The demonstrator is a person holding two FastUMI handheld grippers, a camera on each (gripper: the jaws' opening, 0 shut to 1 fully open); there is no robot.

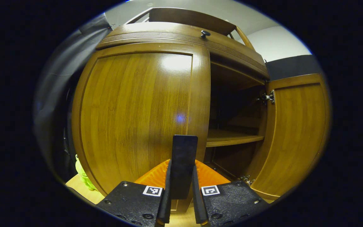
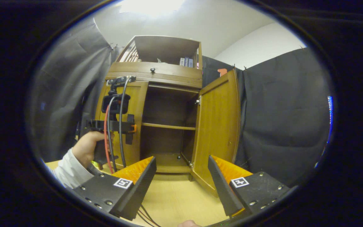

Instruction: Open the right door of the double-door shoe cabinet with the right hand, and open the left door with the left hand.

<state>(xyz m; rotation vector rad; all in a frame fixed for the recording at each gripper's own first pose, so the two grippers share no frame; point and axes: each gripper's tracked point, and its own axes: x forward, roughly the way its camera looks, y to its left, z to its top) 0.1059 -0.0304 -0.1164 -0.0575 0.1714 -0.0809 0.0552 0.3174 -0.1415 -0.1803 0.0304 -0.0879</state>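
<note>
The wooden shoe cabinet [image 1: 181, 36] fills the left gripper view. Its left door [image 1: 134, 116] looks closed and flush. My left gripper [image 1: 182, 165] is shut on a dark flat handle [image 1: 184, 148] at that door's right edge. The right door [image 1: 298, 132] stands swung wide open, showing a bare shelf [image 1: 232, 137]. In the right gripper view, my right gripper [image 2: 181, 183] hangs open and empty, back from the cabinet [image 2: 156, 71] and above the floor. The open right door [image 2: 217, 126] is ahead of it, slightly right. A hand [image 2: 85, 146] holds the left gripper [image 2: 130, 126] at the left door [image 2: 135, 123].
Black cloth [image 2: 282, 119] hangs right of the cabinet and grey cloth [image 2: 71, 85] left of it. The floor [image 2: 175, 195] is light wood. A drawer knob [image 2: 152, 69] sits above the doors, with books [image 2: 186, 61] on the top shelf. Something green [image 1: 82, 175] lies by the cabinet's left foot.
</note>
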